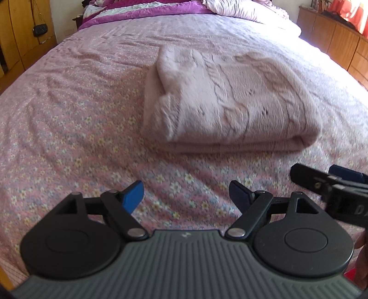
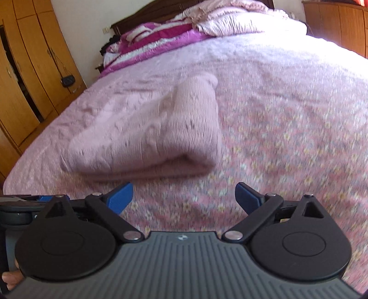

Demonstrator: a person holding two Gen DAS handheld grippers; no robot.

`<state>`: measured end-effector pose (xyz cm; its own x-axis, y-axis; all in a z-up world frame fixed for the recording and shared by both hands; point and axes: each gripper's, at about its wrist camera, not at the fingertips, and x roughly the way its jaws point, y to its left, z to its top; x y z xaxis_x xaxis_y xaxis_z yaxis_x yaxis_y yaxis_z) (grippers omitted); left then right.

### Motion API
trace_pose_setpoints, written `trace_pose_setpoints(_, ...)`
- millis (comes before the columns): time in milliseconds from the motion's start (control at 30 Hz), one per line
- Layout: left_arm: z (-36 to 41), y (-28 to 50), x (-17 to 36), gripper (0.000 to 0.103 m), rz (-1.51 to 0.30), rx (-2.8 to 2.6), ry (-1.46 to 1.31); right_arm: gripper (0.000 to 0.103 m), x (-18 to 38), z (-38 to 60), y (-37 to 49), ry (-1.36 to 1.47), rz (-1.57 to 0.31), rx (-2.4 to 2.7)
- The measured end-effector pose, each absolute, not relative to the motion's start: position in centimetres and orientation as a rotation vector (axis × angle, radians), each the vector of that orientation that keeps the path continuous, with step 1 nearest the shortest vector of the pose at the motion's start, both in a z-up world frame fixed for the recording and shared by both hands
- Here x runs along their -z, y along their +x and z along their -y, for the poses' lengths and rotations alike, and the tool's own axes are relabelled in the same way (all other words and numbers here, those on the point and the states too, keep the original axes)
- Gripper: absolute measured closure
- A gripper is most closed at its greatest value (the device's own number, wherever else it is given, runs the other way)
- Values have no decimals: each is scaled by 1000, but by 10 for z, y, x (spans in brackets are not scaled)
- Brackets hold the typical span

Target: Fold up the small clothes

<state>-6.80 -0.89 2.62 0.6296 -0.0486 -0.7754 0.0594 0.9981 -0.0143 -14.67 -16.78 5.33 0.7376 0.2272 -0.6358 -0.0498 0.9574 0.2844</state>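
The jaws of the left gripper [image 1: 186, 195] stand wide apart with nothing between them, only the flowered bedspread [image 1: 69, 138] showing through the gap; its blue fingertips [image 1: 133, 195] touch nothing. The jaws of the right gripper [image 2: 184, 197] are likewise spread wide and empty, hanging above the same bedspread [image 2: 287, 138]. The folded pink sweater [image 1: 227, 101] lies flat on the bed ahead of the left jaws and a little to their right, well clear of the tips, with its thick folded edge facing the jaws. In the right wrist view the sweater [image 2: 149, 135] sits ahead of the jaws and to their left, its near edge just beyond the left blue fingertip [image 2: 120, 197] but not touching it. The right gripper [image 1: 331, 184] shows in the left wrist view at the right side, near the left one and short of the sweater; there I cannot tell how far its jaws are parted. Beyond the sweater, at the far end of the bed, lies a rumpled purple and white quilt [image 1: 142, 13], and wooden wardrobes [image 2: 30, 76] stand off to the left.
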Motion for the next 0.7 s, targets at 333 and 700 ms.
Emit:
trace_pose_setpoints(333,11,-60,-6,20,-938,-1,13,1,-20,164,-137,267,-831,-125)
trace_pose_setpoints(700,15,-64,-4,20,-923,-1,41,0,-16,164,-134,267,-837,-126)
